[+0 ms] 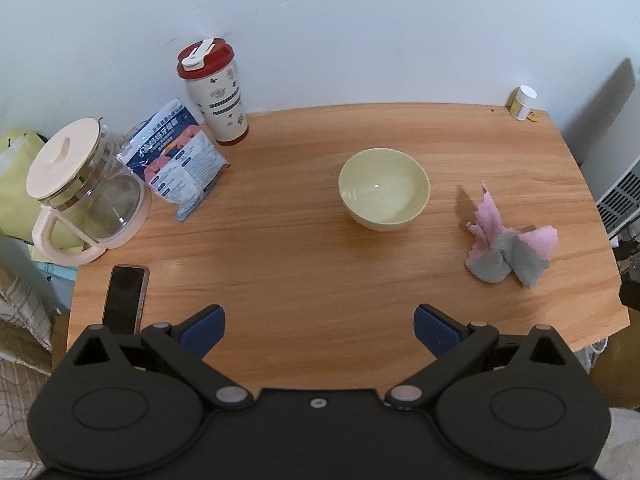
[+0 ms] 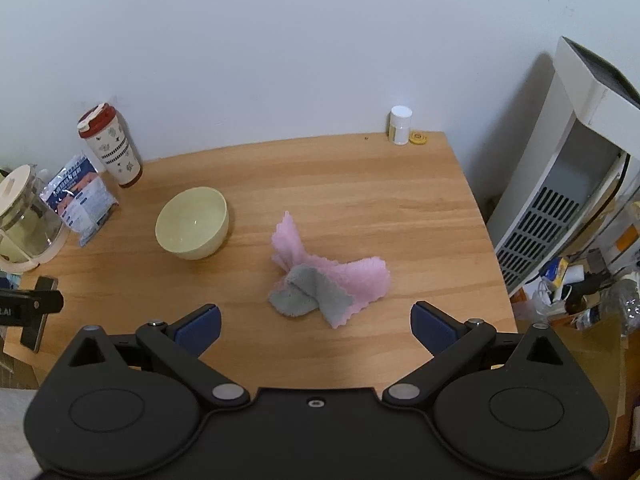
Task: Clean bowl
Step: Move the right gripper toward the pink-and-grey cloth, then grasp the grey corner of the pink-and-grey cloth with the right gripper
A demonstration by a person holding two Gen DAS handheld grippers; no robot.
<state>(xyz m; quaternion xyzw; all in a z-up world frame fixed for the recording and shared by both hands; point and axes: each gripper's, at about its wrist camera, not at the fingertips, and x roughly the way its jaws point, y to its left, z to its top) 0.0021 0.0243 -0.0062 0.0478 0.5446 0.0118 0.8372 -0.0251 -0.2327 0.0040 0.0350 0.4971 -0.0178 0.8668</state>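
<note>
Your left gripper (image 1: 318,328) and right gripper (image 2: 316,326) both hang spread and empty over the table's (image 1: 280,272) near edge. The pale-yellow bowl (image 1: 384,190) sits upright mid-table, the crumpled pink-and-grey cloth (image 2: 324,280) lying apart toward the right edge; that fits either side of wiping.

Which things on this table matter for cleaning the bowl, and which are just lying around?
For the job:
bowl
cloth
left gripper, open
right gripper, open

Just lying about:
glass jug
tumbler
packet
phone
small white bottle
</note>
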